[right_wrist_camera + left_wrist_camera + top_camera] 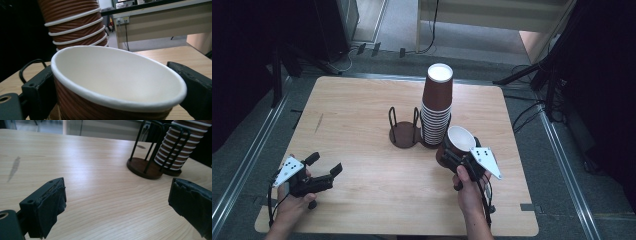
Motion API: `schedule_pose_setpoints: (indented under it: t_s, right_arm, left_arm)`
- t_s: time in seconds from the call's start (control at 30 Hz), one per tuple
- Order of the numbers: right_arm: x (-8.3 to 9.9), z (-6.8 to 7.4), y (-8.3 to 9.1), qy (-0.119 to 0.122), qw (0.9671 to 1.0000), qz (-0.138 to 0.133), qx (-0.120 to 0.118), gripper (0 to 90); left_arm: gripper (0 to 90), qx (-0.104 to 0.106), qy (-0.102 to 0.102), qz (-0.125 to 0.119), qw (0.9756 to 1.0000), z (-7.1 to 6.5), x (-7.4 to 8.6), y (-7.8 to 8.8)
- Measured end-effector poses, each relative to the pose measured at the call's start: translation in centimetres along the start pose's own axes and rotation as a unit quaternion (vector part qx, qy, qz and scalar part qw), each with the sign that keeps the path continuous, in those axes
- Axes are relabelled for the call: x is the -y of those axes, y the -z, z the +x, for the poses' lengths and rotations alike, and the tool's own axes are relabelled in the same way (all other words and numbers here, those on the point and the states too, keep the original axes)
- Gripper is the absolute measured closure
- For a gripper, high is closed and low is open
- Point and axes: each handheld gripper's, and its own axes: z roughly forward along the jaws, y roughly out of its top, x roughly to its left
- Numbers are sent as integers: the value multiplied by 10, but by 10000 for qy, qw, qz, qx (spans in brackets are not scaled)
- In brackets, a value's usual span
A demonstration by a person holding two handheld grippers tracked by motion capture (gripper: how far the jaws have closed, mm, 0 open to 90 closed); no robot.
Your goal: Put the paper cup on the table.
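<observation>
A brown ribbed paper cup (pixel 459 140) with a white inside sits tilted between the jaws of my right gripper (pixel 461 151), which is shut on it at the right of the table. In the right gripper view the cup (pixel 112 75) spans the gap, with a black pad against each side. A tall stack of upside-down brown cups (pixel 437 102) stands in a dark wire holder (pixel 404 134) at the table's middle; the holder's left bay is empty. My left gripper (pixel 325 164) hovers near the front left, open, with bare wood between its pads (pixel 50 202).
The wooden table (pixel 362 110) has a faint dark streak (pixel 318 123) at its left. The stack (pixel 178 147) and holder (pixel 145 167) lie ahead and to the right of the left gripper. Beyond the table are dark stands, cables and a desk.
</observation>
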Motion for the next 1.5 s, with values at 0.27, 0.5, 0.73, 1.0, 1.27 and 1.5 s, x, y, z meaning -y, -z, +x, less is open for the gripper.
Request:
schedule_pose_setpoints:
  t_s: [0.27, 0.5, 0.73, 1.0, 1.27, 1.5]
  right_arm:
    - [-3, -17, -5, 18, 9996, 7, 268, 45]
    - [-4, -28, -12, 73, 9988, 63, 479, 45]
    - [-4, -39, -26, 272, 9972, 71, 687, 46]
    - [-5, -49, -37, 203, 9965, 51, 806, 46]
    - [0, -57, -48, 263, 9954, 150, 913, 46]
    - [5, -63, -61, 498, 9930, 267, 1040, 46]
  left_arm:
    - [20, -437, -134, -137, 9989, 12, 1, 7]
    - [20, -513, -131, -163, 9985, 14, 3, 6]
    - [20, -430, -109, -126, 9989, 12, 5, 3]
    - [21, -378, 58, -184, 9991, 13, 5, 2]
    - [21, -377, -70, -42, 9993, 12, 9, -3]
    - [21, -397, 17, -28, 9992, 13, 9, -4]
